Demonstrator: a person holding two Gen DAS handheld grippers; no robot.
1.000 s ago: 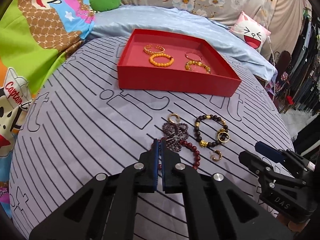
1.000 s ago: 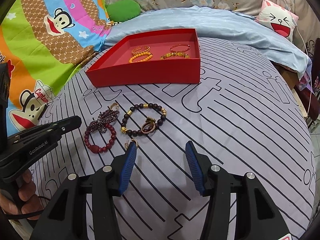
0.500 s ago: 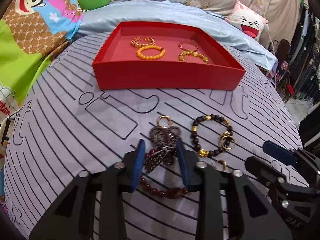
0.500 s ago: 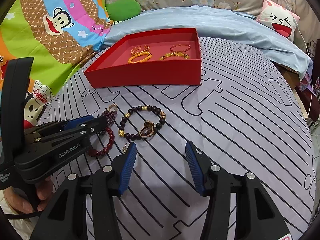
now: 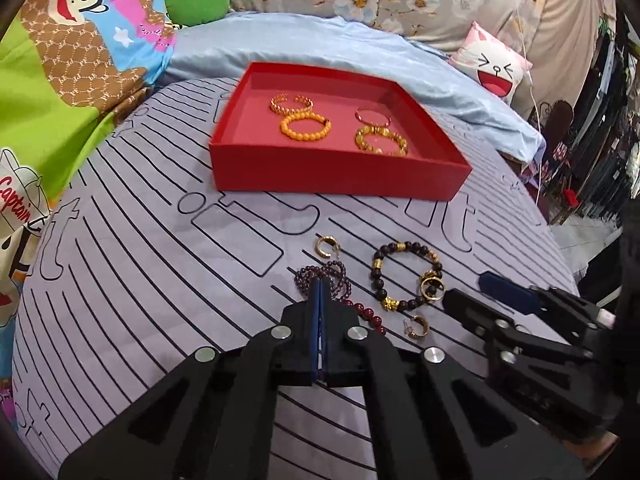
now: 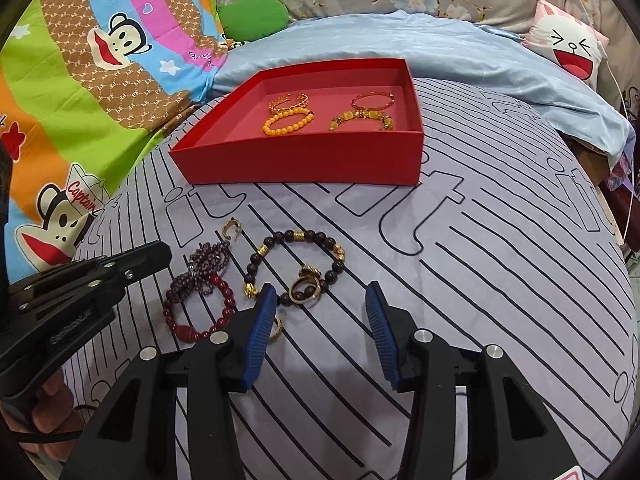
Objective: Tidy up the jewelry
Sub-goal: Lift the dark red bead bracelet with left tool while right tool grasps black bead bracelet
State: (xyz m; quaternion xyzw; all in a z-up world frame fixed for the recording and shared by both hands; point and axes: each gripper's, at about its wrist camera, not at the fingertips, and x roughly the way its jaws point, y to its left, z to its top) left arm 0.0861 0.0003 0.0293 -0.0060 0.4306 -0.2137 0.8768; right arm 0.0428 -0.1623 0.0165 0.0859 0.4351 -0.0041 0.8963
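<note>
Jewelry lies loose on the grey lined bedsheet (image 6: 480, 280). The left claw (image 5: 321, 286) is clenched at the purple bead bracelet (image 6: 200, 276); a grip I cannot tell. The right claw (image 6: 320, 300), jaws just narrowing, stands released beside the dark beaded bracelet with gold charms (image 6: 296, 264). The red cardboard tray (image 6: 304, 160) holds four bracelets.

The left gripper (image 5: 321, 284) opened half a second earlier, straddling the purple bead bracelet (image 5: 340, 276), then closed fully; in the right wrist view its tips sit just left of that bracelet (image 6: 208, 264), and whether any bead was caught cannot be told. In the same view it had advanced over the beads and then drew back toward the left. The right gripper (image 6: 320, 300) narrowed its jaws with nothing between them. The red bead bracelet (image 6: 224, 304) lay displaced, closer to the dark bead bracelet (image 6: 296, 264).
</note>
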